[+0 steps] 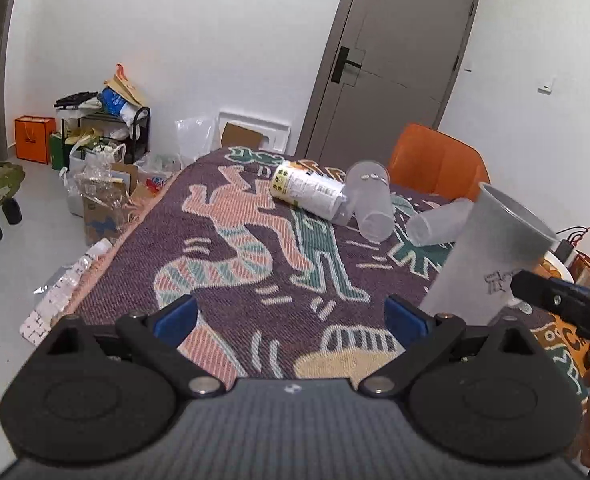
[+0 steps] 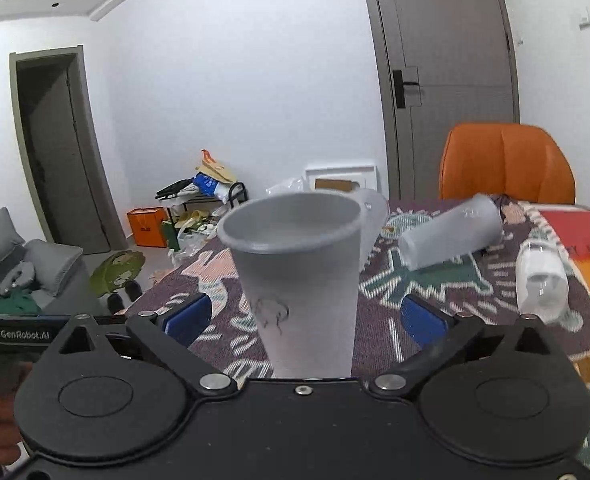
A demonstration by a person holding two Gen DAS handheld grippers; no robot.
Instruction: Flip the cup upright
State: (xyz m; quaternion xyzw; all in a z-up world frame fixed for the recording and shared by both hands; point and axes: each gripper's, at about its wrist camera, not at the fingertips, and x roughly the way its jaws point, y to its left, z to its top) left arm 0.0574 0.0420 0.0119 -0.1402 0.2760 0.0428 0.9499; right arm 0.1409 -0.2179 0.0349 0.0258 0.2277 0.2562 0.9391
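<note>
- Tall frosted grey plastic cup (image 2: 299, 280) stands mouth-up on the patterned woven cloth surface (image 1: 231, 240), slightly tilted in the left wrist view (image 1: 491, 252).
- Right gripper (image 2: 305, 314): blue-padded fingers (image 2: 189, 314) spread wide either side of the cup, not touching it.
- Left gripper (image 1: 291, 316): fingers (image 1: 175, 318) spread wide, nothing between them; the cup is off to its right.
- Two more translucent cups lie on their sides farther back: one (image 1: 369, 204) beside a tipped bottle with white-and-yellow label (image 1: 309, 192), the other (image 2: 451, 236) near the orange chair (image 2: 507, 164).
- Clear plastic bottle (image 2: 541, 280) lies right of the upright cup, well apart.
</note>
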